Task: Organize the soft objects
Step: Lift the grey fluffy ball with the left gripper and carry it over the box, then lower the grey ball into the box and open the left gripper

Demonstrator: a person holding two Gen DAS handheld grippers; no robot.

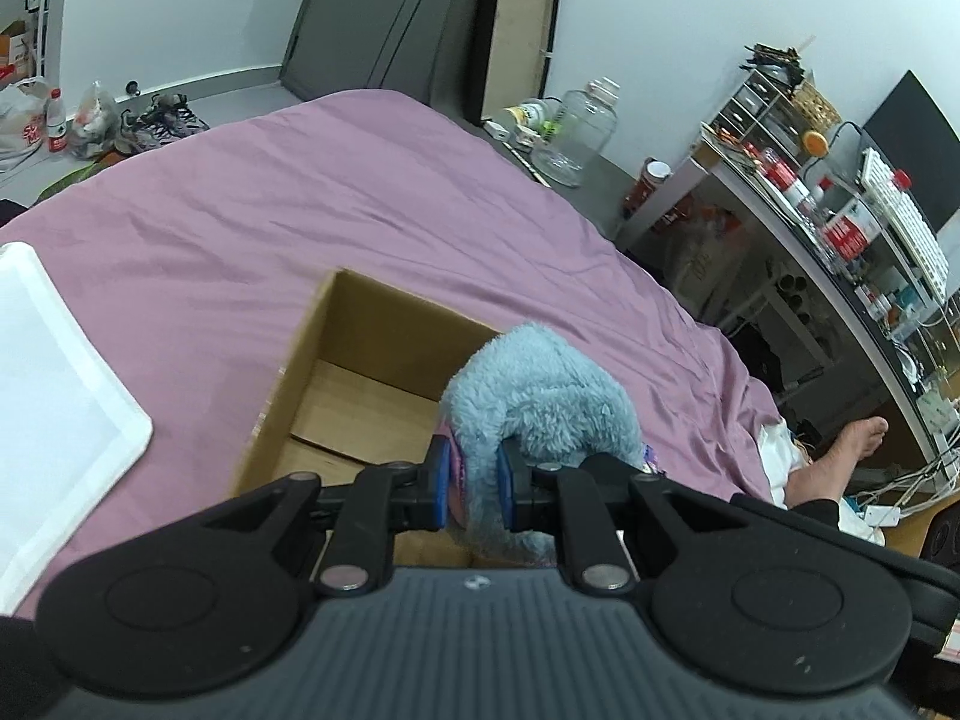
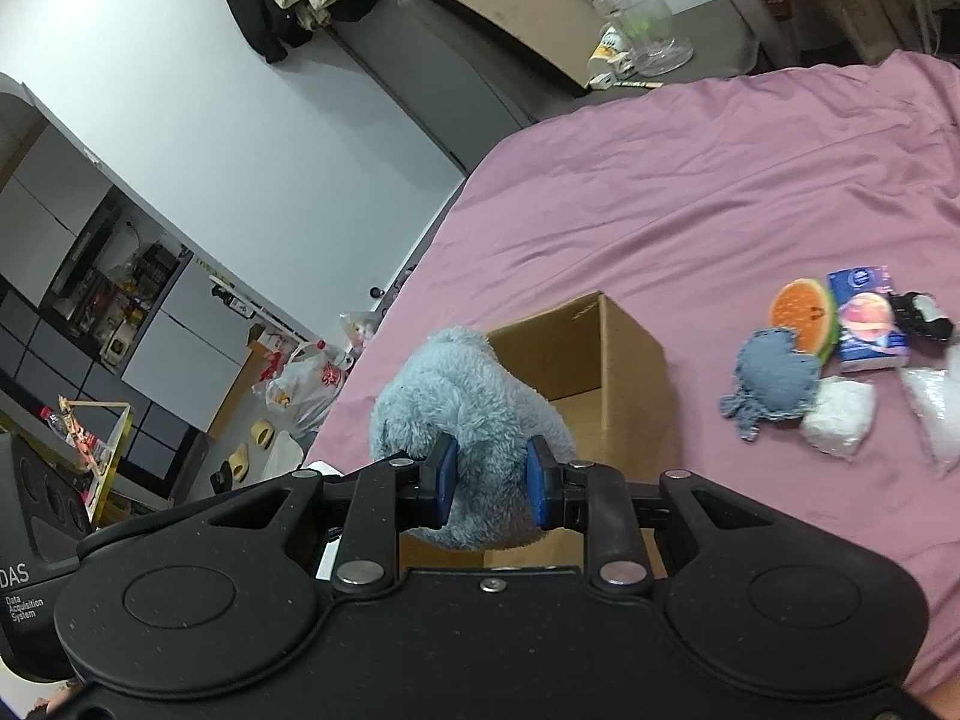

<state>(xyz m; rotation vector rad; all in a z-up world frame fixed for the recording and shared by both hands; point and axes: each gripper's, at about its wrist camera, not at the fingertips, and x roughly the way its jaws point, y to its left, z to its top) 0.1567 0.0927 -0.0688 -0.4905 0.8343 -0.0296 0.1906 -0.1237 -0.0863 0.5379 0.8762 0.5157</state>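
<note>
- Pink bedsheet; open box on it, apparently empty.
- Plush held over box; left gripper and right gripper both clenched on its fur.
- Judged light, squashy, compressible; pinch deep into a thick fold.
- Right view alone shows more soft items; left view, white tray.

I look across a bed under a wrinkled mauve sheet toward plain white walls. A cluttered white desk runs along my right; a dark grey headboard panel leans ahead, and grey-and-white cabinets line the far side.
</note>
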